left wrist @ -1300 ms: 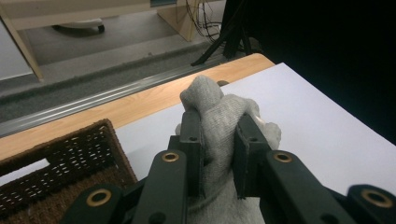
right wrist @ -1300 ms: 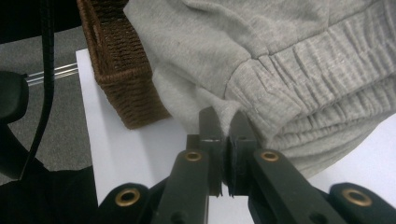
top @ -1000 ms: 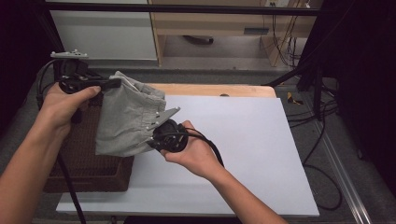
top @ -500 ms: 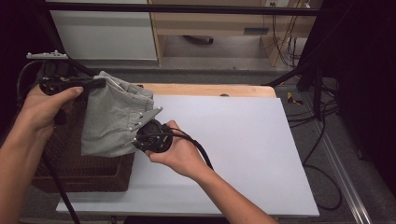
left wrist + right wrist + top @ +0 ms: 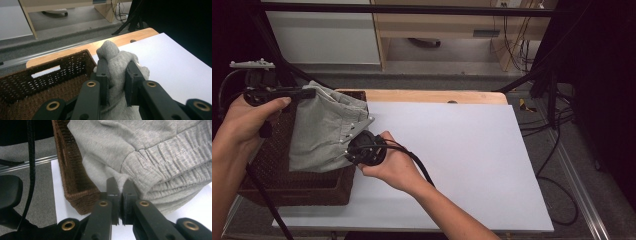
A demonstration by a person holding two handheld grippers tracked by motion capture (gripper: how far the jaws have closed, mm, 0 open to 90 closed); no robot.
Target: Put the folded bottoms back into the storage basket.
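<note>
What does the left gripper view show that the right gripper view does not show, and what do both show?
Left gripper view: the wooden table edge and the cut-out handle slot in the basket wall, with the left gripper clamping bunched cloth. Right gripper view: the garment's ribbed elastic waistband, with the right gripper pinching its edge. Both: the grey fabric garment, brown woven wicker basket, white table surface.

A dim room surrounded a wooden table (image 5: 427, 96) covered by a white sheet (image 5: 447, 165). Grey carpet floor (image 5: 422, 70) lay beyond it, with a white cabinet (image 5: 322, 37) and a light wooden unit (image 5: 437, 22) behind. Black cables (image 5: 557, 125) trailed across the floor at right.
</note>
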